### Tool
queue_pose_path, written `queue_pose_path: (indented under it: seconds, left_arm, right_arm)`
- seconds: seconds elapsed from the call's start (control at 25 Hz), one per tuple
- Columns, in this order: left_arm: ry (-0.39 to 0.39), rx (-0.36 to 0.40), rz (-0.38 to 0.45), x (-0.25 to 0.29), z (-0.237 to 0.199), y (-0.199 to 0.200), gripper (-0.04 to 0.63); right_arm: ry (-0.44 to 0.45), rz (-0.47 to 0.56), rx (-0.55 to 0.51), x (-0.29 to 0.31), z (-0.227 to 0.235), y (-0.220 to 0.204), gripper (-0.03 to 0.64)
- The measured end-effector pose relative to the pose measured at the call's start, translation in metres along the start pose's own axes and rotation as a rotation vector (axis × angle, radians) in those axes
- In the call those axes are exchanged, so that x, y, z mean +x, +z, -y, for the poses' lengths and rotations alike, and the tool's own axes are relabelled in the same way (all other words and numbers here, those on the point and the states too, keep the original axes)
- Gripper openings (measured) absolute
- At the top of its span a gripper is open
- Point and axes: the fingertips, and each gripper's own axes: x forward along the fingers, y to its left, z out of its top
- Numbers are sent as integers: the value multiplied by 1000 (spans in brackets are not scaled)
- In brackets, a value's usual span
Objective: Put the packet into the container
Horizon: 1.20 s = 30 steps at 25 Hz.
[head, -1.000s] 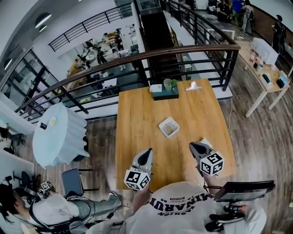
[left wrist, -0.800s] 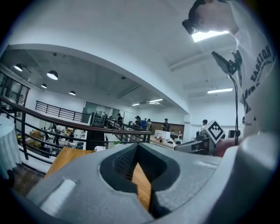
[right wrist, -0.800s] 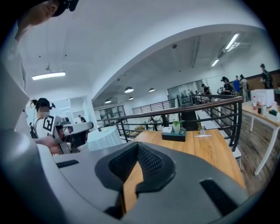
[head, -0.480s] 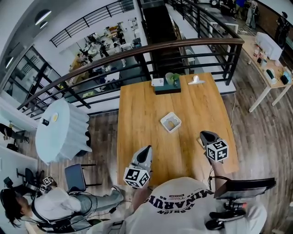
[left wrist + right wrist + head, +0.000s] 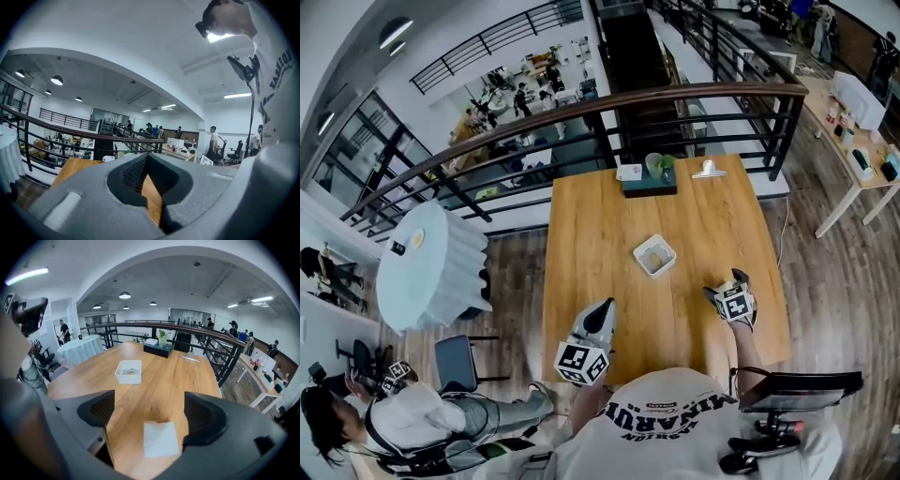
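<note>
Right gripper view: the packet is framed, ungripped, on the table by the opening jaws of the right gripper — closing on it is needed, then transfer to the container; the left gripper is closed, empty.

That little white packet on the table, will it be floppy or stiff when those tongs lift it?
The packet looks thin and flat, so probably light and somewhat floppy. Lying flush on the table, it may slide rather than lift. It shouldn't roll.
</note>
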Motion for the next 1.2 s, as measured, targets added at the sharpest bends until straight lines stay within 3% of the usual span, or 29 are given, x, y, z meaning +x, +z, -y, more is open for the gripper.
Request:
queue_pose_path:
  seconds: [0.4, 0.72, 1.2]
  left_arm:
    - [10, -12, -13, 1, -4, -12, 5]
    - [19, -17, -9, 4, -14, -10, 5]
    - [39, -22, -19, -1, -19, -9, 5]
  right_arm:
    - [14, -262, -77, 54, 20, -78, 586]
    - [42, -510, -154, 85, 22, -143, 586]
    - [48, -607, -192, 105, 24, -175, 586]
